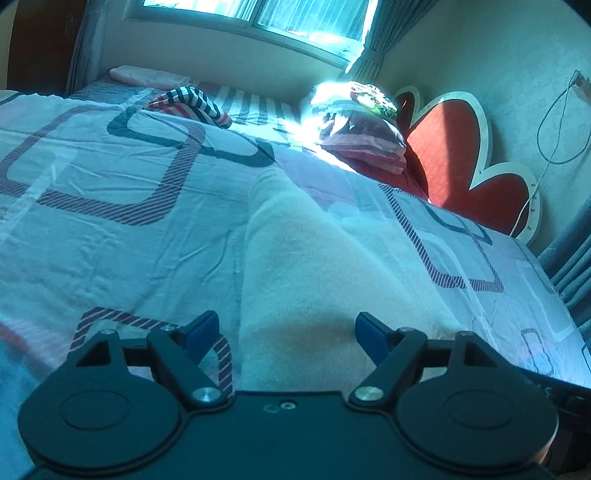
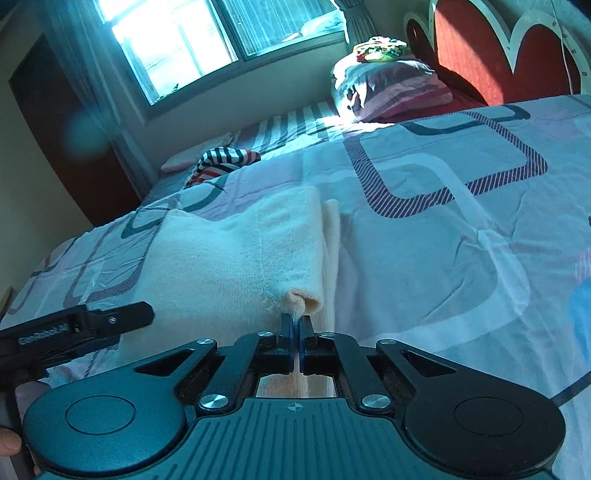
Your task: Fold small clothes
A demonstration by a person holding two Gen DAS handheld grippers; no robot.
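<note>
Lying ahead of left gripper (image 1: 284, 332), cream garment (image 2: 229, 251), edge pinched by right gripper (image 2: 296, 326)

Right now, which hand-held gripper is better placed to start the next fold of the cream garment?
Right. The right hand-held gripper is shut on the cream garment at its near edge; the left hand-held gripper hangs open over it.

A home bedroom: a wide bed under a pale sheet printed with striped rounded squares (image 1: 110, 177), a red padded petal-shaped headboard with white trim (image 1: 450, 147) at its head, stacked folded bedding (image 1: 362, 136) beside that headboard, and a curtained window (image 1: 258, 14) beyond the bed.
</note>
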